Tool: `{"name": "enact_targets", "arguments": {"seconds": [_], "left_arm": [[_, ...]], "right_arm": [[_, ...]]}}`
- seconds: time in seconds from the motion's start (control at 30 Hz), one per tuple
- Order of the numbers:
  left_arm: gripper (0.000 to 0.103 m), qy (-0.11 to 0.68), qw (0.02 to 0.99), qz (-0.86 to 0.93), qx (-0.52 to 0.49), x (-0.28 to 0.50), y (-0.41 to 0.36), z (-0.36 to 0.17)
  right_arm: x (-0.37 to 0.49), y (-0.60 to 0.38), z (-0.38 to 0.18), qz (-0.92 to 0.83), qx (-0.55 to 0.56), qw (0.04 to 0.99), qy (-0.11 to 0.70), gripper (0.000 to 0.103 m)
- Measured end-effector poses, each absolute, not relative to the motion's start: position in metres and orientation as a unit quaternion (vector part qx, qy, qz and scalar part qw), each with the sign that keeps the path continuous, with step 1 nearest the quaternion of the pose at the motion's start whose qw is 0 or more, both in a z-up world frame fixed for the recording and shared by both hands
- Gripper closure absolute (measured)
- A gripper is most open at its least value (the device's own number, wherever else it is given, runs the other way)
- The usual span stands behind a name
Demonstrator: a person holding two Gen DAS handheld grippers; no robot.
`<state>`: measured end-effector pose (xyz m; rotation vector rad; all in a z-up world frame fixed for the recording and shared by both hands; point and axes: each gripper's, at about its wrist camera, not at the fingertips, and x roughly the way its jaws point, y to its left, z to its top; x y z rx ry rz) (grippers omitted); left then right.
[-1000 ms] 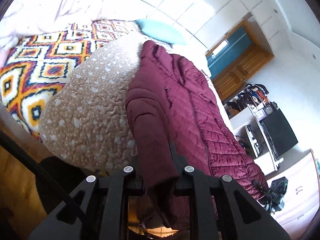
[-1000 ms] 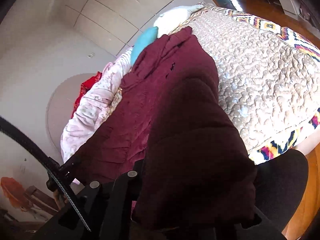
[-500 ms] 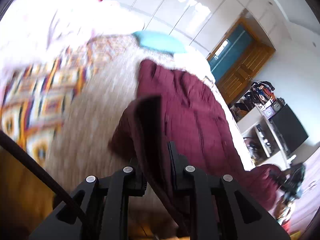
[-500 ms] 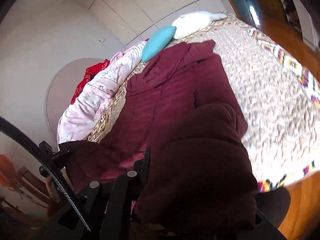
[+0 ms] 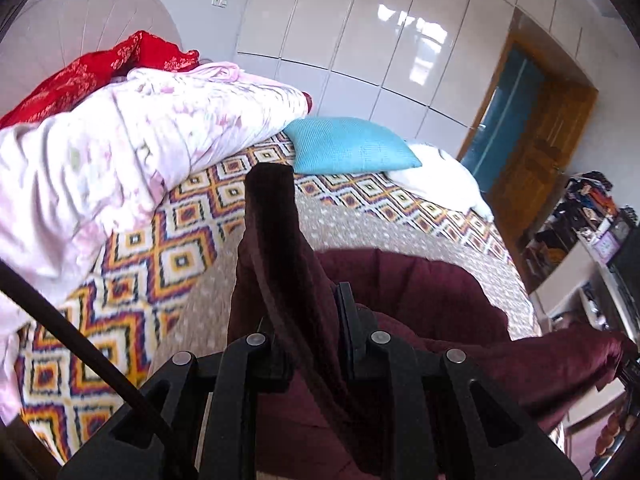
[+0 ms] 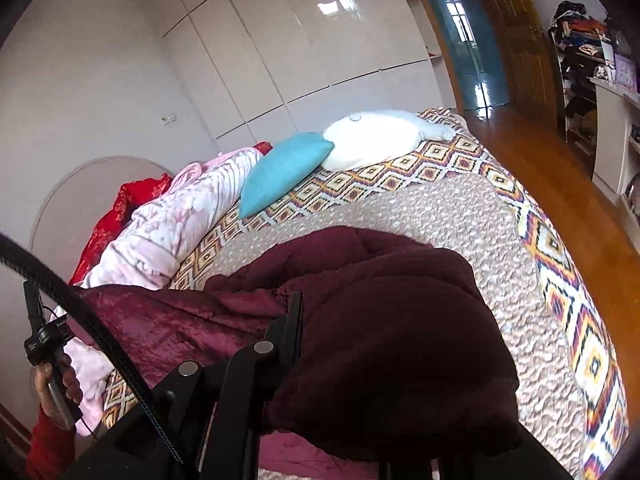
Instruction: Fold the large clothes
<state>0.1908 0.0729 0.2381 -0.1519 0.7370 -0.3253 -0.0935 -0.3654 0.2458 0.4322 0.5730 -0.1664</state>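
Above the bed (image 5: 192, 276), left gripper (image 5: 310, 320) and right gripper (image 6: 320, 320) each clench the maroon jacket (image 6: 380, 320), lifted short of the blue pillow (image 6: 280, 172).

Ahead of me, a bedspread (image 5: 192, 248) with a multicoloured diamond pattern, and a tan spotted blanket (image 6: 440, 216) lying over it. A teal cushion (image 5: 348, 146) touches a white pillow (image 6: 372, 140). A pink floral quilt (image 5: 120, 148) lies bunched, with red fabric (image 5: 100, 68) behind it. Glossy white wardrobe doors (image 5: 360, 28); a wooden door (image 5: 540, 128); cluttered shelves (image 6: 580, 40).
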Motion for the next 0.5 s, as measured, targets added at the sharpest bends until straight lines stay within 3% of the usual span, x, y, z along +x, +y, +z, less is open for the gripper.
{"name": "enact_targets", "arguments": {"seconds": [0.17,0.5], "left_arm": [[0.085,0.372,0.916,-0.138,-0.054,0.26,0.028,0.218],[0.081,0.423,0.9,-0.097,-0.033,0.369,-0.028,0.129]], "right_arm": [[-0.038,-0.405,0.238,-0.109,0.218,0.923,0.299,0.088],[0.074,-0.465,0.153,-0.145,0.253,0.891,0.349,0.087]]}}
